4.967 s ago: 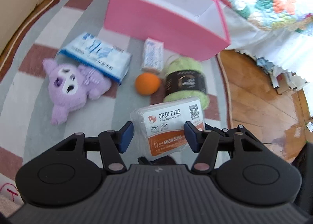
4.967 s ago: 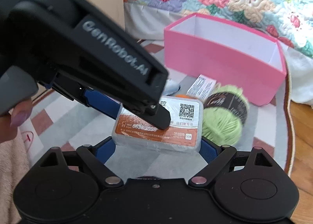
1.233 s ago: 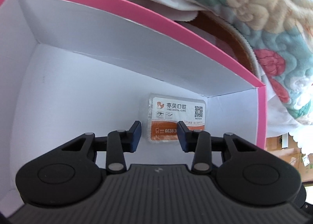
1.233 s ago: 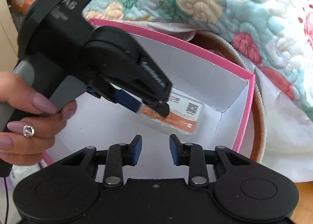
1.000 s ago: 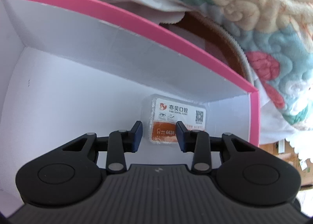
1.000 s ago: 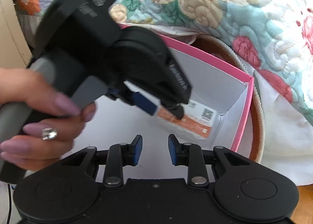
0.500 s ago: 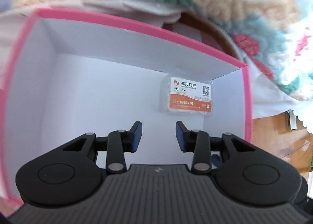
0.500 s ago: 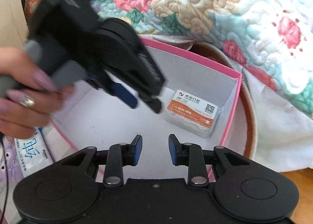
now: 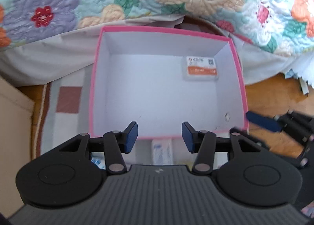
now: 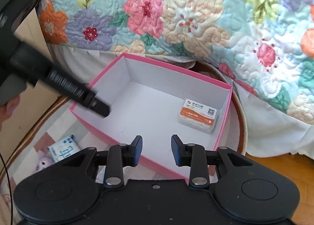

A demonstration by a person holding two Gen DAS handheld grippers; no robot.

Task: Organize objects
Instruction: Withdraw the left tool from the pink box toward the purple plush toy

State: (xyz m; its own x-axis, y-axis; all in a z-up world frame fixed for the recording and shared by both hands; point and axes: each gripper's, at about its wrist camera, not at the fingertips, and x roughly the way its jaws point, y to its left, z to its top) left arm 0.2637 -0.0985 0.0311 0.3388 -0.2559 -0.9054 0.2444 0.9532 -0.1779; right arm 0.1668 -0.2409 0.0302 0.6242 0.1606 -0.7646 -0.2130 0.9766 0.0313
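Observation:
A pink box (image 9: 238, 71) with a white inside stands on the rug against the bed. In its far right corner lies a clear dental floss case (image 9: 201, 68) (image 10: 198, 116) with an orange label. My left gripper (image 9: 159, 136) hangs above the box's near wall, its jaws opening with nothing between them. My right gripper (image 10: 156, 150) hovers over the pink box (image 10: 223, 124) at its near edge, jaws opening and empty. The left tool's body crosses the right wrist view at the left.
A flowered quilt (image 10: 176, 18) and white bed skirt close the far side. A small white pack (image 9: 162, 151) lies just before the box. A blue-white tissue pack (image 10: 63, 148) and a purple plush (image 10: 42, 163) lie on the rug at the left. Wooden floor (image 9: 274, 95) lies right.
Both grippers have pulled up and back out of the box, leaving the floss case in its corner. Both pairs of jaws stand wider than before.

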